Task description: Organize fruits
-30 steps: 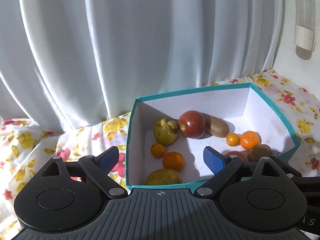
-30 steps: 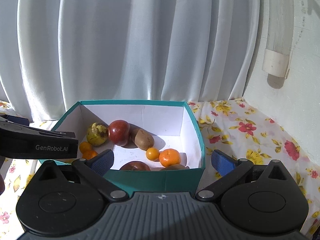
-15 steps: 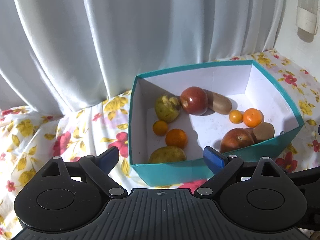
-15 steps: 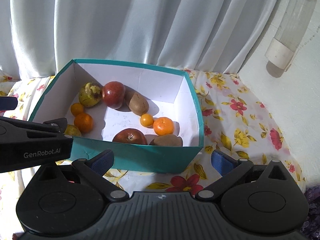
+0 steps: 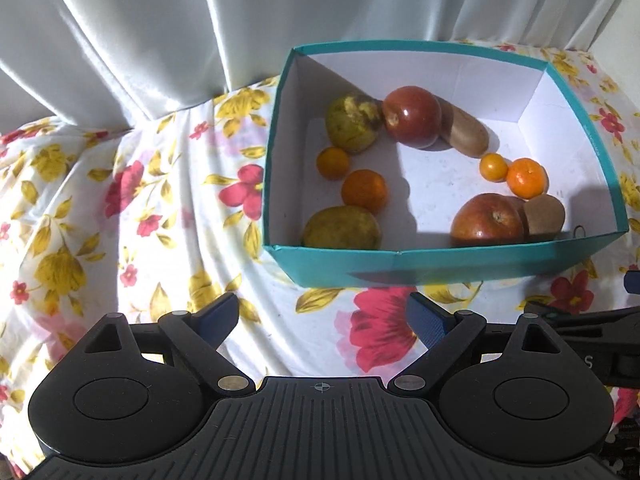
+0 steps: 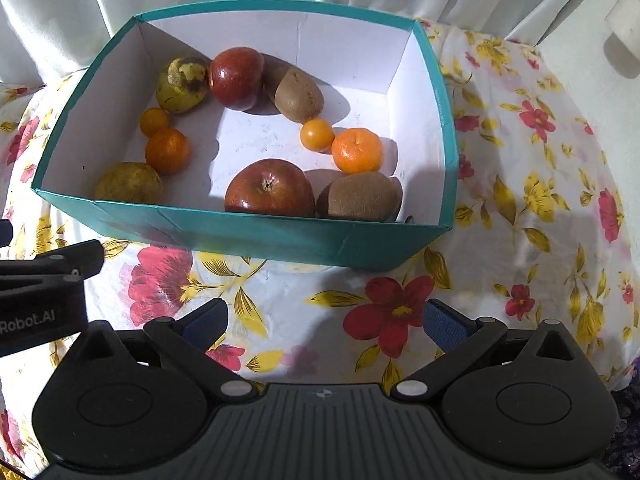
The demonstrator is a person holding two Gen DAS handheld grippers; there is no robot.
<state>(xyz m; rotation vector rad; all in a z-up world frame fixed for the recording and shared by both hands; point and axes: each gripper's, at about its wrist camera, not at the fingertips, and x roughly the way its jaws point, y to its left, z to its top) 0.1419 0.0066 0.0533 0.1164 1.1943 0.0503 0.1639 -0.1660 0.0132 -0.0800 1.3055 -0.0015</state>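
A teal box with white inside walls sits on the flowered cloth and holds several fruits. Among them are two red apples, two kiwis, yellow-green pears and small oranges. My left gripper is open and empty, above the cloth in front of the box. My right gripper is open and empty, also in front of the box. The left gripper's body shows at the left of the right wrist view.
A flowered cloth covers the surface around the box. White curtains hang close behind the box. A white wall with a pipe fitting stands at the far right.
Both grippers have risen and pulled back from the box and now look down into it from above. The fruits have not moved.
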